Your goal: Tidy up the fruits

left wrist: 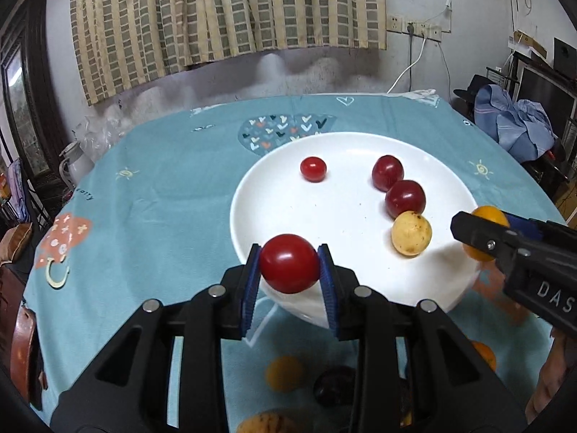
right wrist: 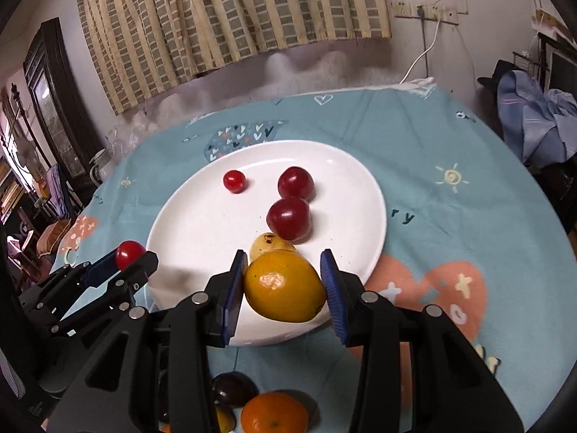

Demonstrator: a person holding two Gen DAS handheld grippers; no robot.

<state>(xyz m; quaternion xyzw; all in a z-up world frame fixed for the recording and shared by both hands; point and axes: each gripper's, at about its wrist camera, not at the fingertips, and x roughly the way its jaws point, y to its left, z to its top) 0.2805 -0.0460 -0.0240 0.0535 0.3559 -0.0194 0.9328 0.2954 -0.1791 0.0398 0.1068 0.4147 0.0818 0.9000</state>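
A white plate (left wrist: 288, 216) (right wrist: 194, 231) sits on the teal tablecloth. On it lie a small red tomato (left wrist: 313, 169) (right wrist: 234, 181), two dark red plums (left wrist: 387, 172) (left wrist: 405, 198) (right wrist: 295, 183) (right wrist: 288, 218) and a pale yellow fruit (left wrist: 411, 232) (right wrist: 265, 243). My left gripper (left wrist: 290, 270) (right wrist: 126, 258) is shut on a red tomato (left wrist: 289, 263) (right wrist: 129, 253) above the plate's near left rim. My right gripper (right wrist: 285, 288) (left wrist: 483, 234) is shut on an orange (right wrist: 285, 285) (left wrist: 487, 216) above the plate's near right rim.
Loose fruits lie on the cloth (left wrist: 162, 180) in front of the plate: oranges (left wrist: 285, 373) (right wrist: 274, 413), a dark plum (left wrist: 333, 384) (right wrist: 234, 389) and a spotted yellow fruit (left wrist: 265, 424). A curtained wall stands behind the table. Blue clothes (left wrist: 512, 122) lie at the right.
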